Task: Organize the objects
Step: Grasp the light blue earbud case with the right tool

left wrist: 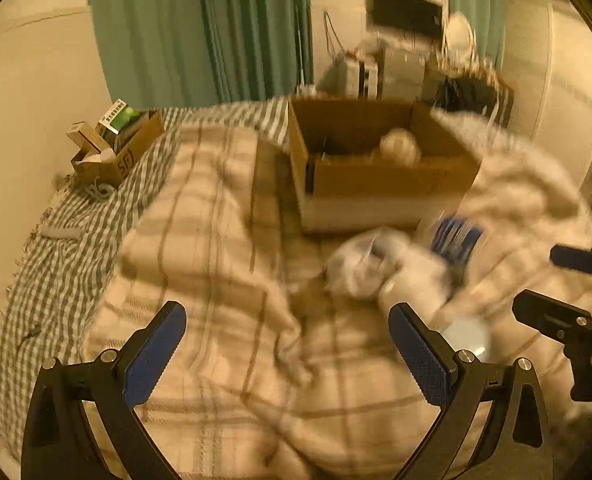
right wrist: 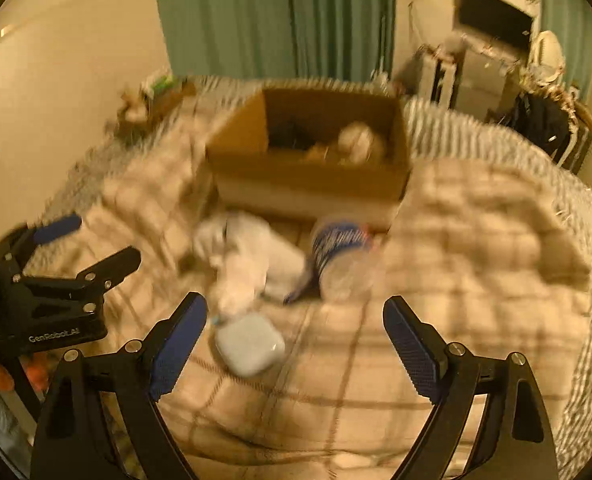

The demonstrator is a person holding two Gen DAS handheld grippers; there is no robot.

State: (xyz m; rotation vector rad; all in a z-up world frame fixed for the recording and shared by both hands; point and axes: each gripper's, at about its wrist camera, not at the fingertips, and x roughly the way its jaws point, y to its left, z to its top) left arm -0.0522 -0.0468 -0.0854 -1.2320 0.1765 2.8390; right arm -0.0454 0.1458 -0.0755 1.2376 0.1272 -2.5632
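An open cardboard box (left wrist: 376, 176) stands on the bed and holds a pale round ball (left wrist: 400, 146) and dark items; it also shows in the right wrist view (right wrist: 308, 184). In front of it lie a white crumpled bag (right wrist: 252, 256), a clear plastic bottle with a blue label (right wrist: 342, 256) and a small pale blue case (right wrist: 250, 344). The same bag (left wrist: 368, 268), bottle (left wrist: 454, 236) and case (left wrist: 466, 334) show blurred in the left wrist view. My left gripper (left wrist: 288, 348) is open and empty above the blanket. My right gripper (right wrist: 296, 344) is open and empty, near the case.
A plaid blanket (left wrist: 224, 240) covers the bed over a striped sheet (left wrist: 56, 264). A smaller box of cartons (left wrist: 112, 148) sits at the far left corner. Green curtains (left wrist: 200, 28) hang behind. A cluttered stand with a monitor (right wrist: 492, 16) is at the right.
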